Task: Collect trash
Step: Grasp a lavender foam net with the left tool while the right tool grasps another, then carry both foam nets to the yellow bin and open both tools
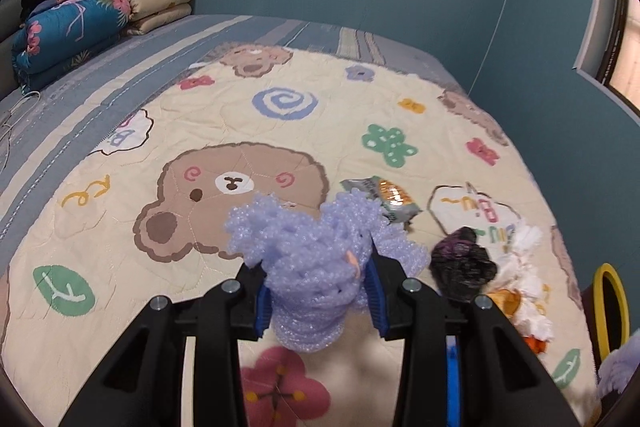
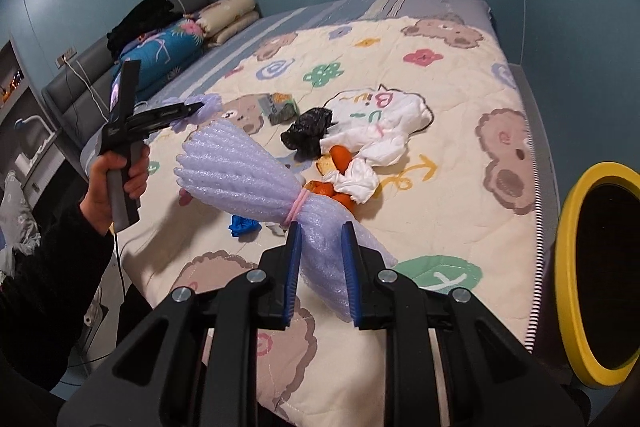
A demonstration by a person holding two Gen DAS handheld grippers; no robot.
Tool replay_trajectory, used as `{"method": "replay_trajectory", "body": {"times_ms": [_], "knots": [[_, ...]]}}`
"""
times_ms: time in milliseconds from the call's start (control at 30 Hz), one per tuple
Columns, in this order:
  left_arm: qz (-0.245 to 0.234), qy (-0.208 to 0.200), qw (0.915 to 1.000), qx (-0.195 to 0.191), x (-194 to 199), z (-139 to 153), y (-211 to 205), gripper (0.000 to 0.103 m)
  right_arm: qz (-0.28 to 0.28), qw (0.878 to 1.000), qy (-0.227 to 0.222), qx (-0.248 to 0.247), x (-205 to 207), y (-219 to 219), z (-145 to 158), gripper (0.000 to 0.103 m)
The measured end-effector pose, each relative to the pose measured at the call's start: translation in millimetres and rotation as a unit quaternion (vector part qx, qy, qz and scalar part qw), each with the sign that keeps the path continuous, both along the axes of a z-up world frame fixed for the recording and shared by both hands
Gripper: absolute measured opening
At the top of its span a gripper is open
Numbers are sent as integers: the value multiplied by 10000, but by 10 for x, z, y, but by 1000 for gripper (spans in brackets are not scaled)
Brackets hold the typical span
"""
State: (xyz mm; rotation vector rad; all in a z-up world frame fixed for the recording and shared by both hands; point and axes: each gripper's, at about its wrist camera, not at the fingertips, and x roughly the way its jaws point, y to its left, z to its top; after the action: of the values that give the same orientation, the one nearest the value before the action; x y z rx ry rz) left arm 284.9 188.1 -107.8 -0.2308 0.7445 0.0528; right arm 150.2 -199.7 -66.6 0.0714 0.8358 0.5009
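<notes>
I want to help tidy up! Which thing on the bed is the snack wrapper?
Look at the bear quilt on the bed, near the pile of white tissue and orange peels. Just beyond the crumpled black bag lies the snack wrapper: flat, shiny grey with an orange patch, unlike the soft rubbish nearby.

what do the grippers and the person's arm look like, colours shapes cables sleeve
Both grippers are black plastic with angular, triangular cut-out linkages, silver bolts at the pivots and ribbed blue pads on two parallel fingers: left gripper, right gripper. Seen from the side, the left one has a grey-black pistol handle, a cross-shaped body and a thin dark cable hanging below. The hand holding it emerges from a black sleeve.
</notes>
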Motion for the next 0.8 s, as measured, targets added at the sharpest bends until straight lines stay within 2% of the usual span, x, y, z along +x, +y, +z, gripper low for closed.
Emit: {"method": "replay_trajectory", "body": {"times_ms": [367,800], "knots": [[-323,-277,9991,2,-313,294,-331,36,-255,9995,-172,109,-179,-245,134,20],[-894,-439,9950,-15,-474,553,-914,36,-666,9969,-345,224,-311,-599,278,20]]}}
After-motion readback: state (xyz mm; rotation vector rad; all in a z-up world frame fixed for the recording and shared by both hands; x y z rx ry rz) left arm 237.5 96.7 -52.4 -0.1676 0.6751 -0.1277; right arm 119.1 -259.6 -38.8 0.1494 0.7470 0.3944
